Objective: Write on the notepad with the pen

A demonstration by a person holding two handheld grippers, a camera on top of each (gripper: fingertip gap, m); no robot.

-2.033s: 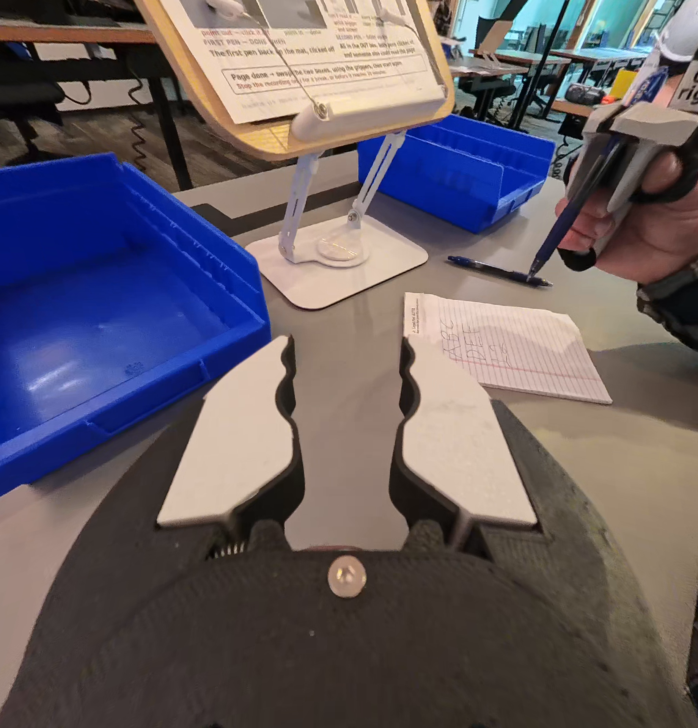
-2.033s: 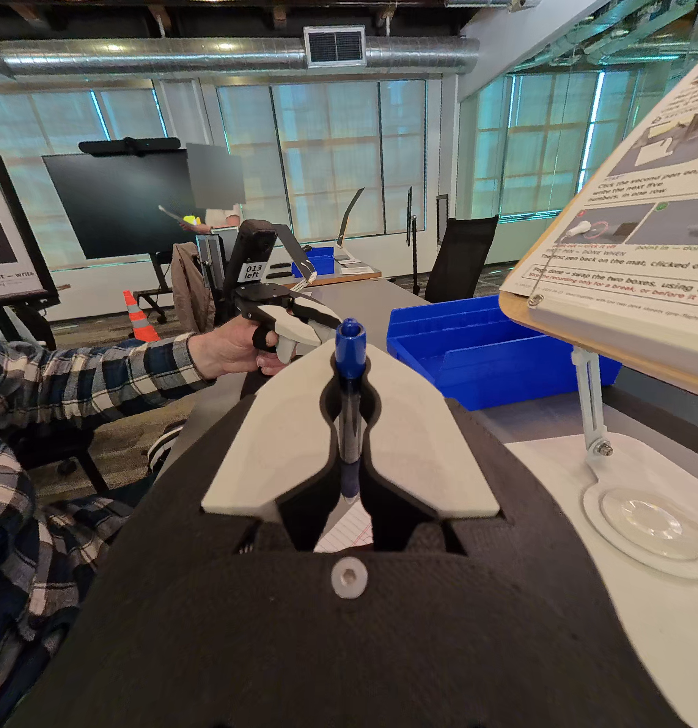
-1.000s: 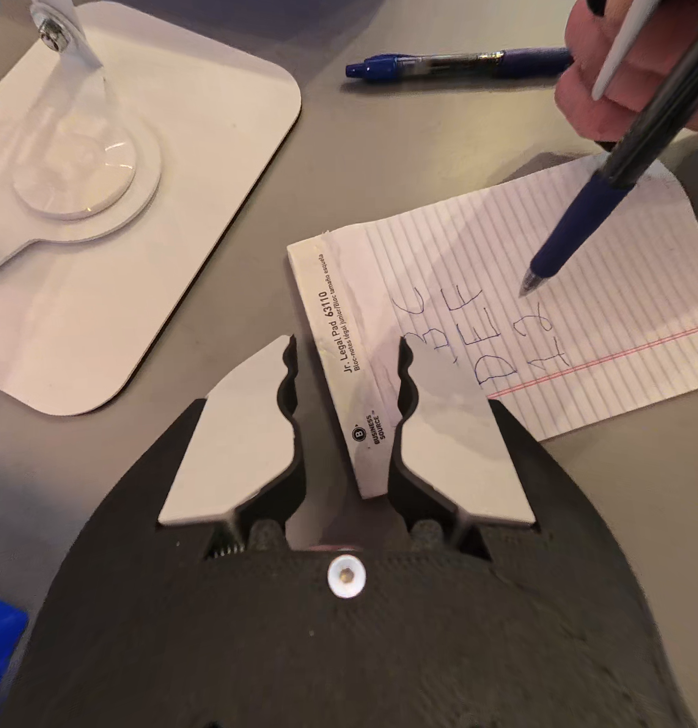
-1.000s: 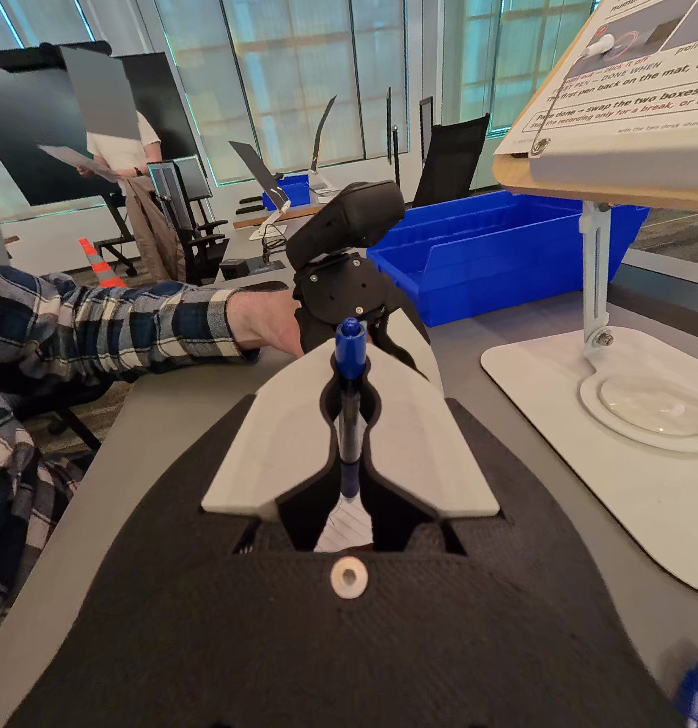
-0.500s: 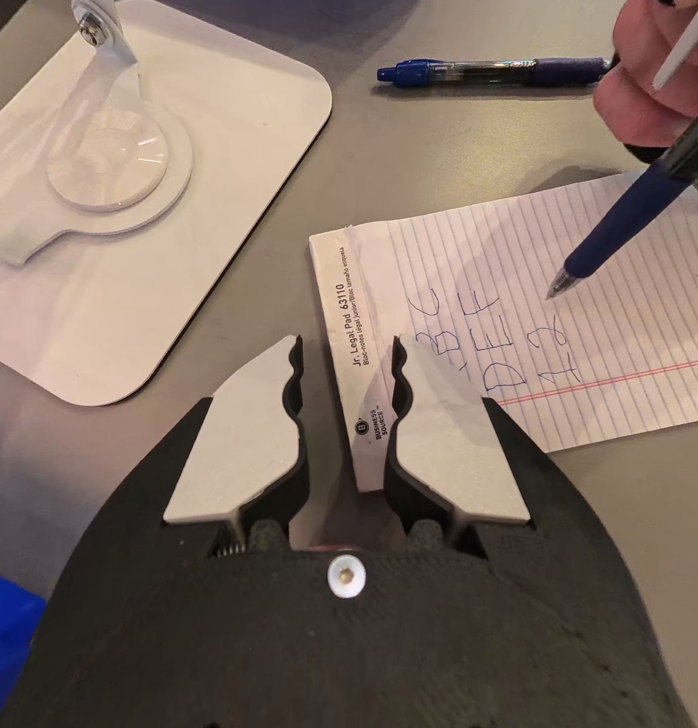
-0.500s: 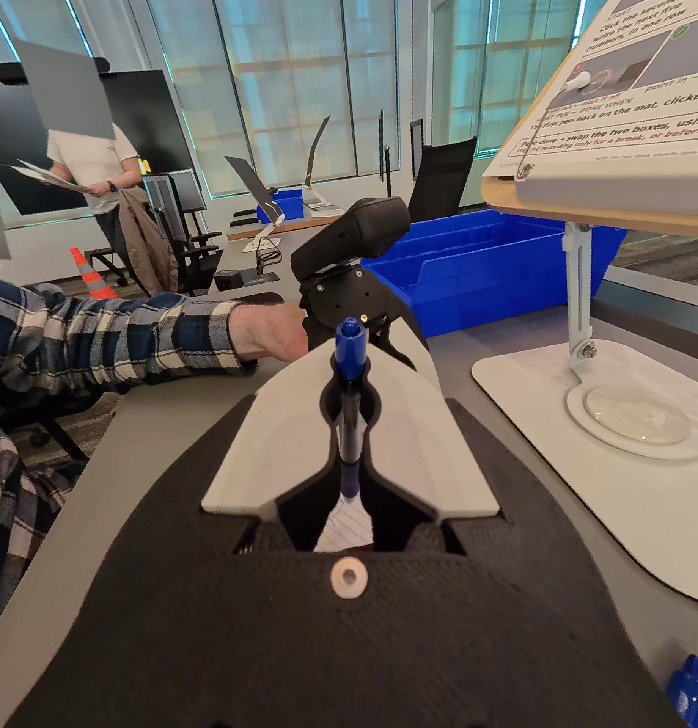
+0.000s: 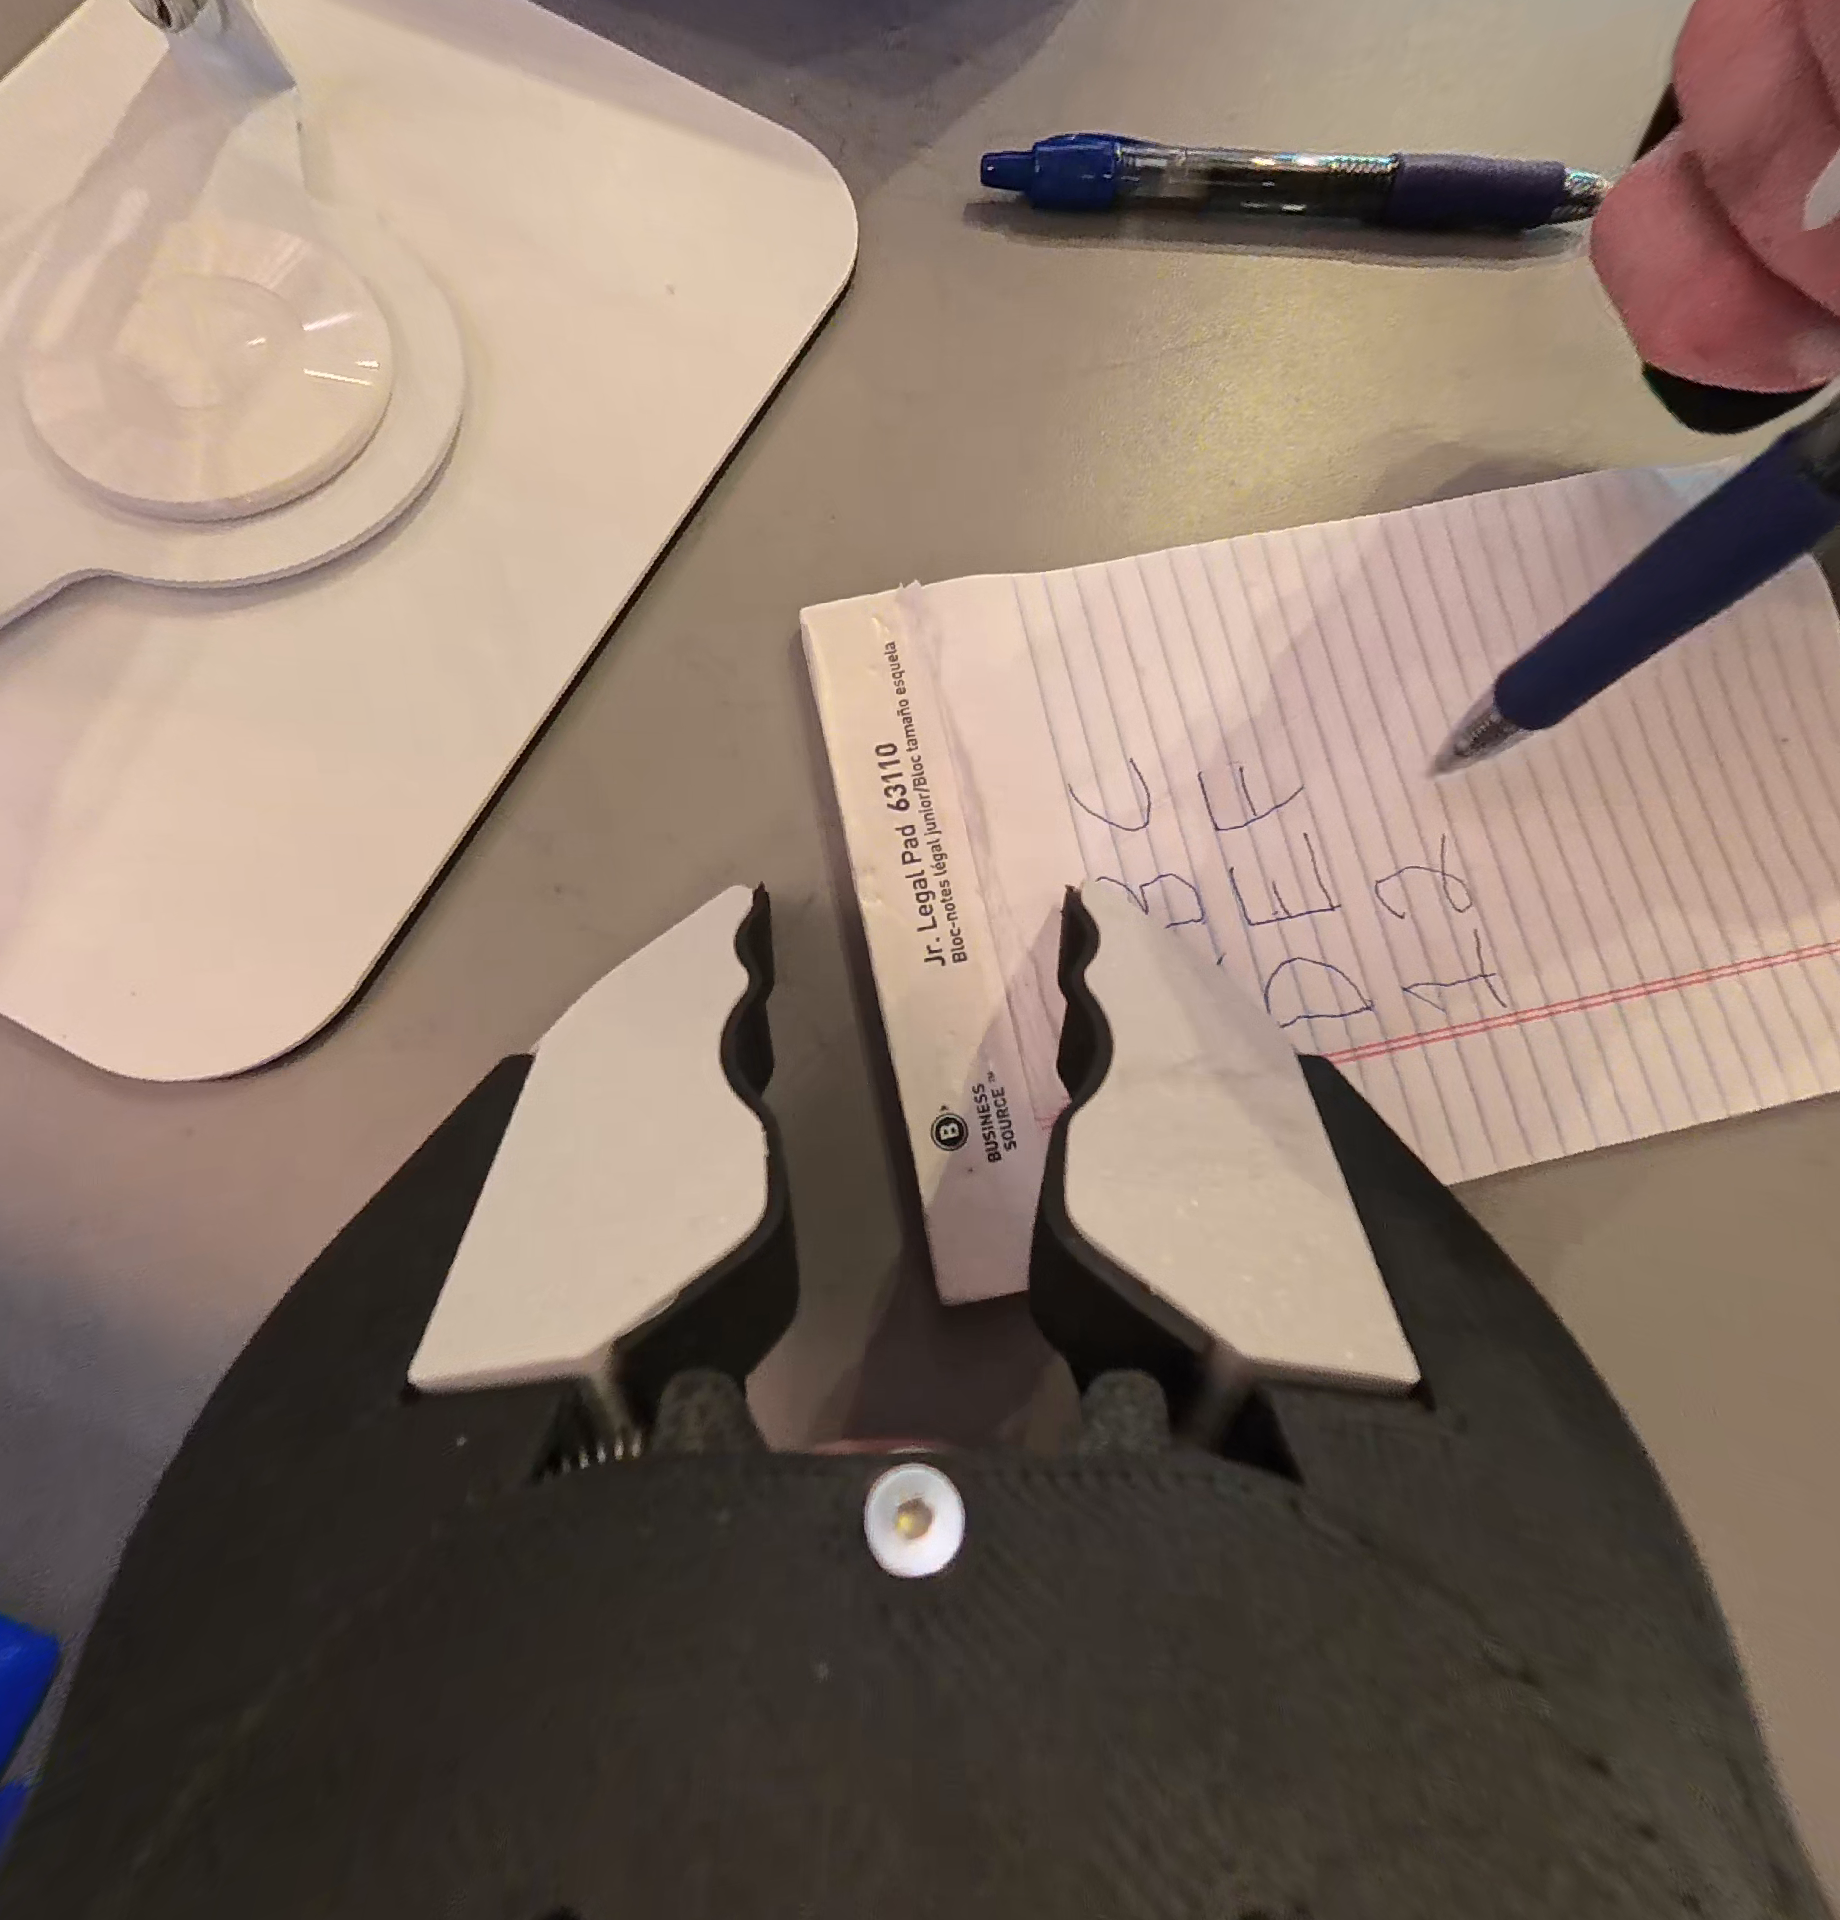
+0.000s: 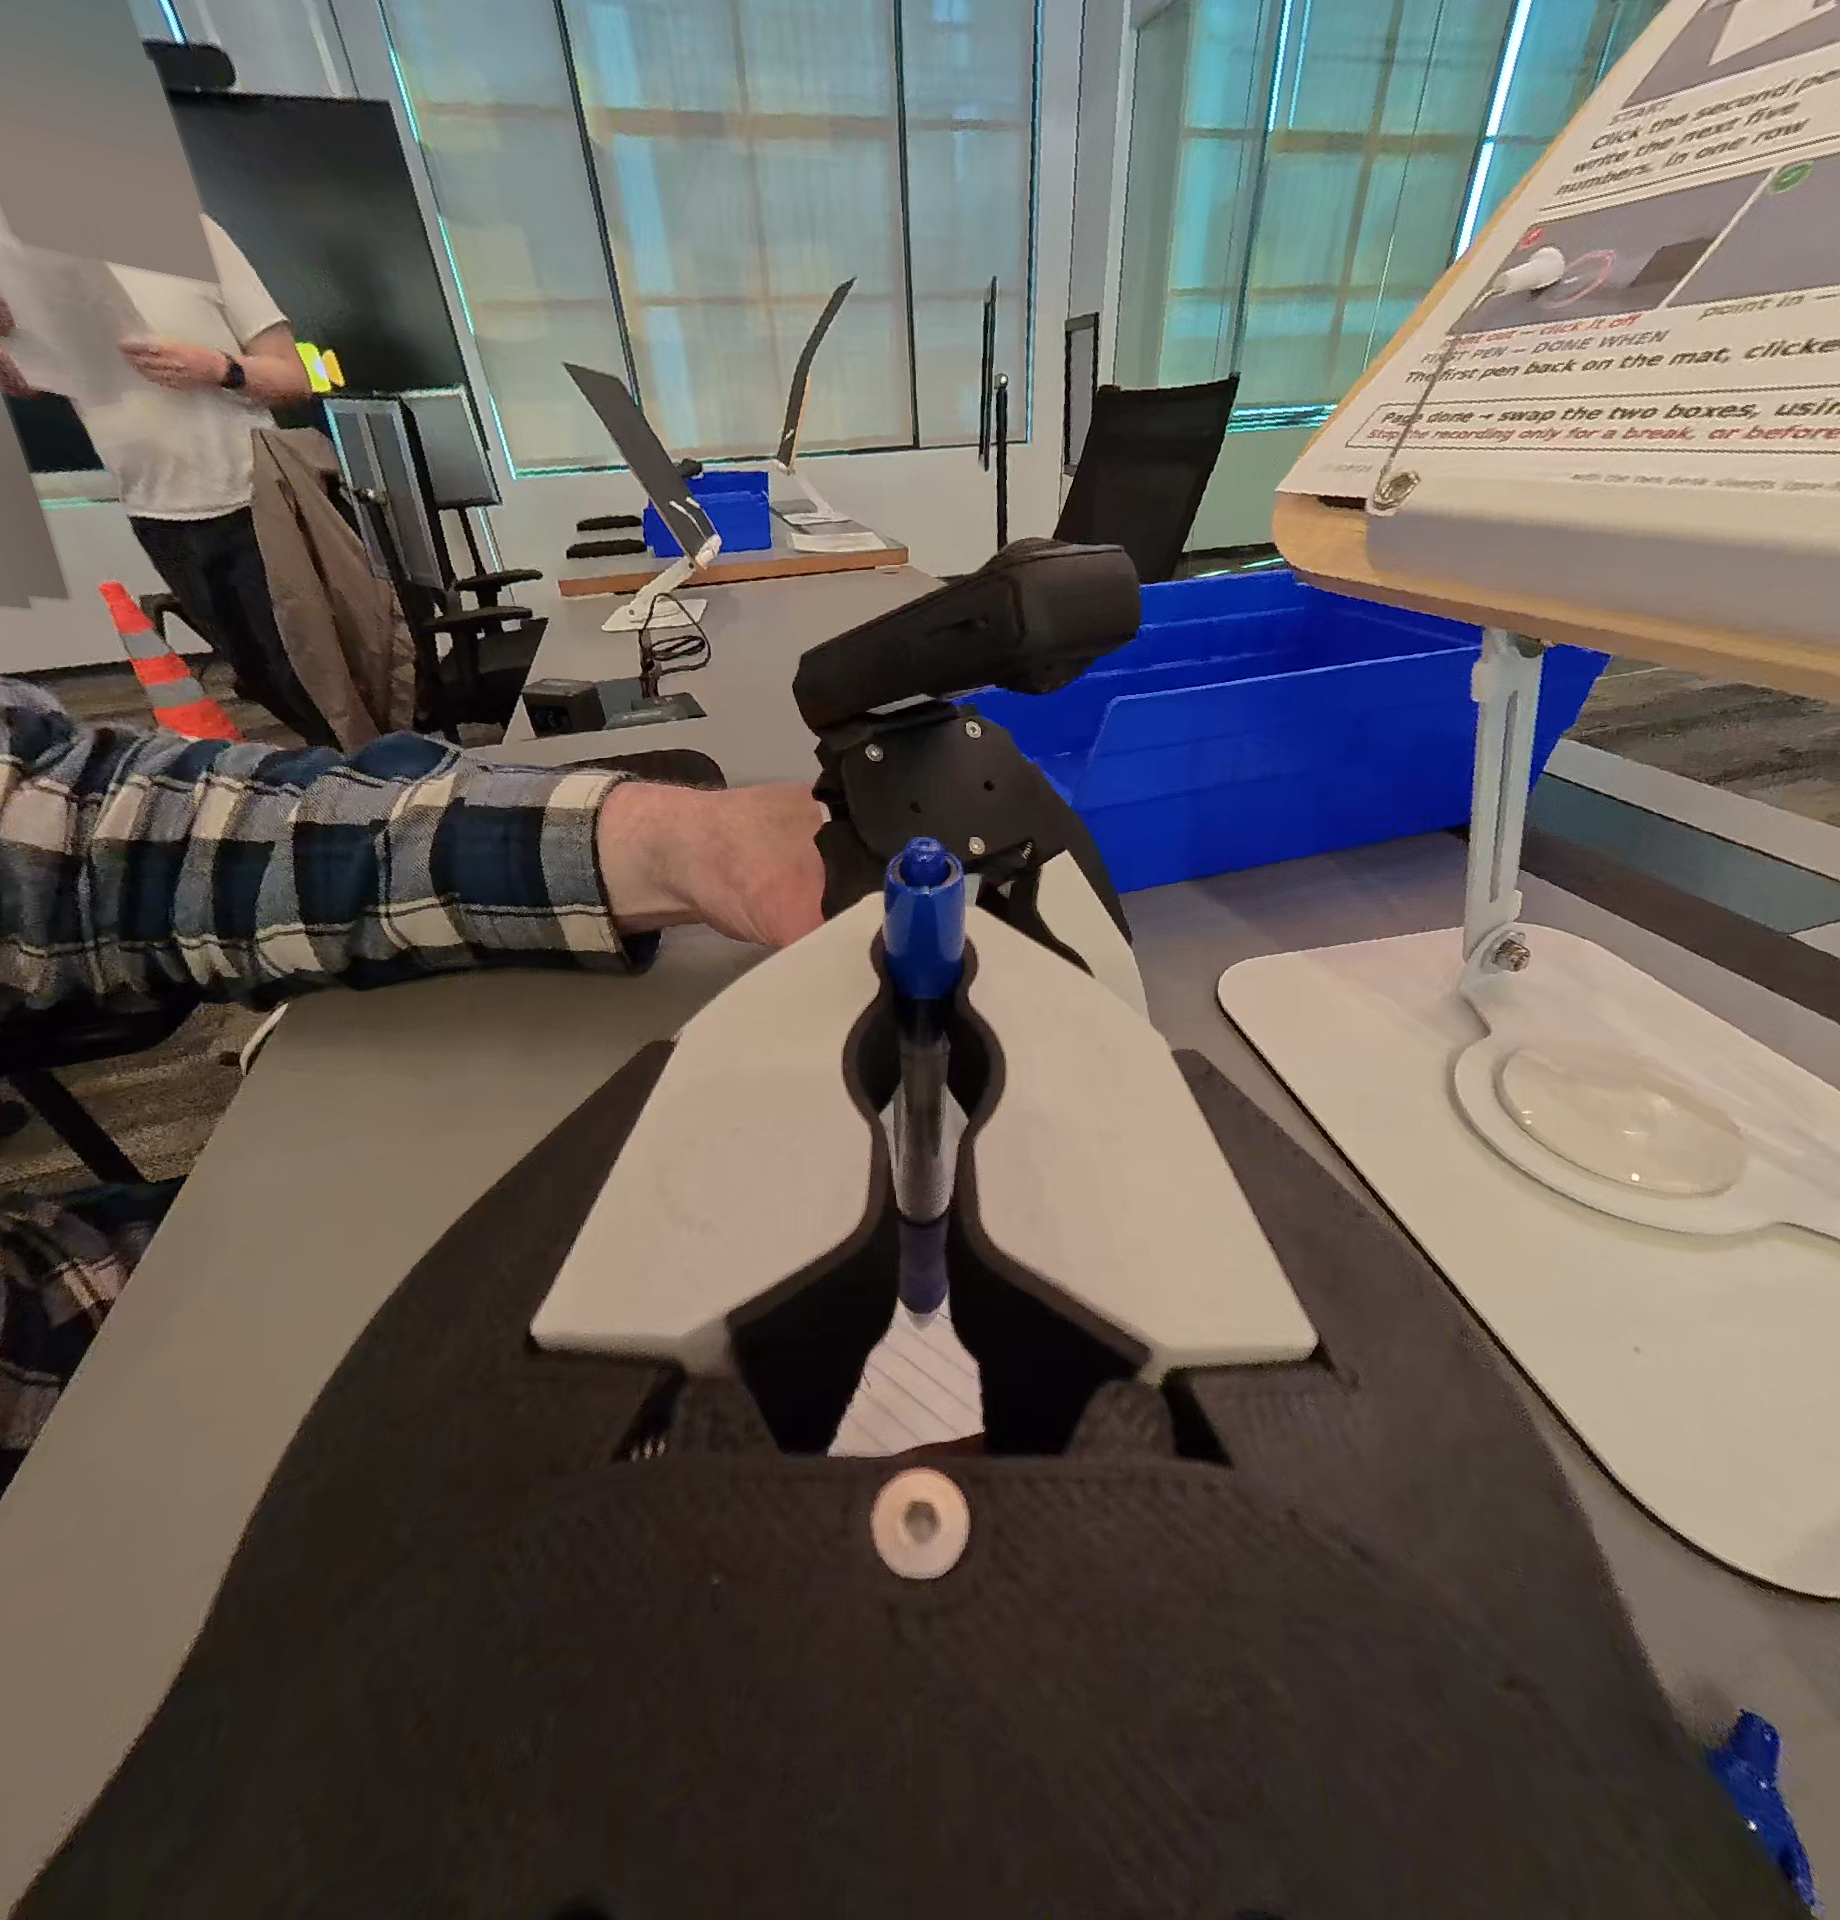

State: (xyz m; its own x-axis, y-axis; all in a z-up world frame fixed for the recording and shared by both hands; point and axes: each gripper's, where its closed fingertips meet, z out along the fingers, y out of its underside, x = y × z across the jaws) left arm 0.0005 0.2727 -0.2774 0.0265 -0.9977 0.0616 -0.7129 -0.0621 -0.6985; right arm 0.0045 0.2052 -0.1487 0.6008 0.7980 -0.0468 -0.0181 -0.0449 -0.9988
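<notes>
The white lined paper notepad point(image 7: 1518, 831) is laid flat on the grey table point(image 7: 999, 416) and serves as landmark. Its bound edge is straddled by the wide-open left gripper point(image 7: 911, 914), nothing being clamped; one white fingertip point(image 7: 1134, 987) is seen over the page. A blue-gripped ballpoint pen point(image 8: 921, 1091) is clamped upright between the closed fingers of the right gripper point(image 8: 924, 935), its tip point(image 7: 1456, 748) poised at the page beside the blue handwriting. Beyond the notepad's far edge, a second blue pen point(image 7: 1280, 177) is laid apart. To the left of the bound edge, bare table separates it from the white stand base point(image 7: 376, 623). Past that, a blue plastic bin point(image 8: 1259, 727) is placed.
</notes>
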